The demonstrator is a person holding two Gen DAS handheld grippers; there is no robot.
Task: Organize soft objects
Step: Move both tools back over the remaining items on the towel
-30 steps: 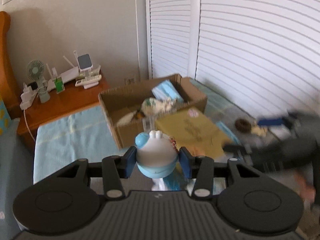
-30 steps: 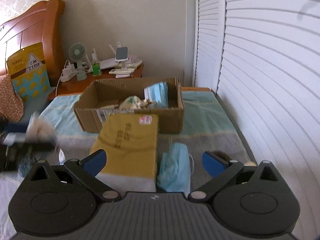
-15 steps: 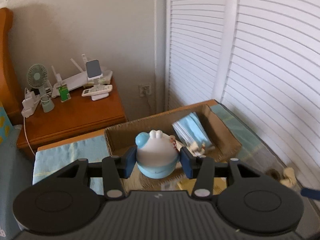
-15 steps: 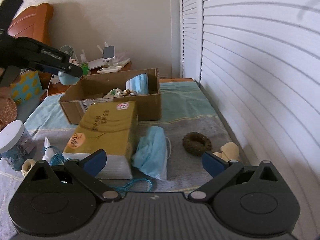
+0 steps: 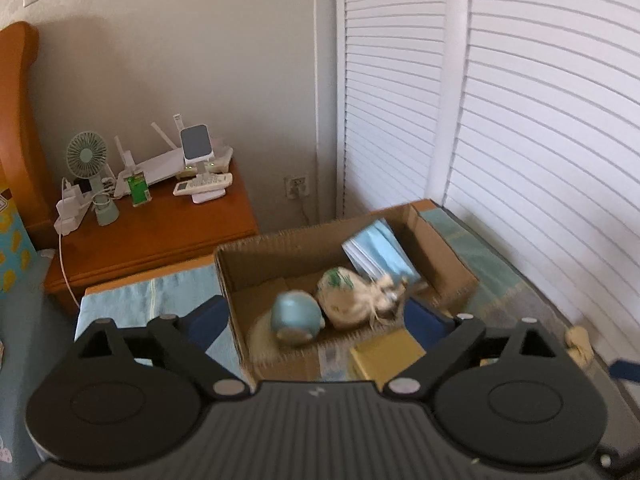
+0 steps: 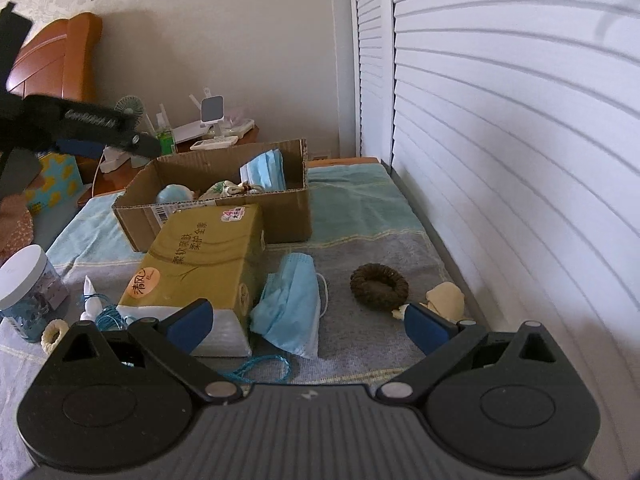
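Bedding in teal and grey (image 6: 360, 208) is serving as the work surface, with white louvred doors running along one side. At its far end a cardboard box (image 5: 440, 264) is already holding the round blue-and-white soft toy (image 5: 296, 318), which is lying on the box floor beside a pale drawstring pouch (image 5: 348, 300) and a stack of blue face masks (image 5: 378, 252). Above it the left gripper (image 5: 316, 320) is spreading its jaws, with nothing pressed between the pads. Nearer the camera, the right gripper (image 6: 306, 324) is hanging wide apart and empty over the items that look left to sort: a loose face mask (image 6: 292, 308), a dark woven ring (image 6: 379, 286), a cream soft piece (image 6: 446, 298) and a blue cord (image 6: 264, 368). A yellow tissue pack (image 6: 208, 256) and a lidded jar (image 6: 28, 292) are sitting alongside. Judging by this, the job is roughly half finished.
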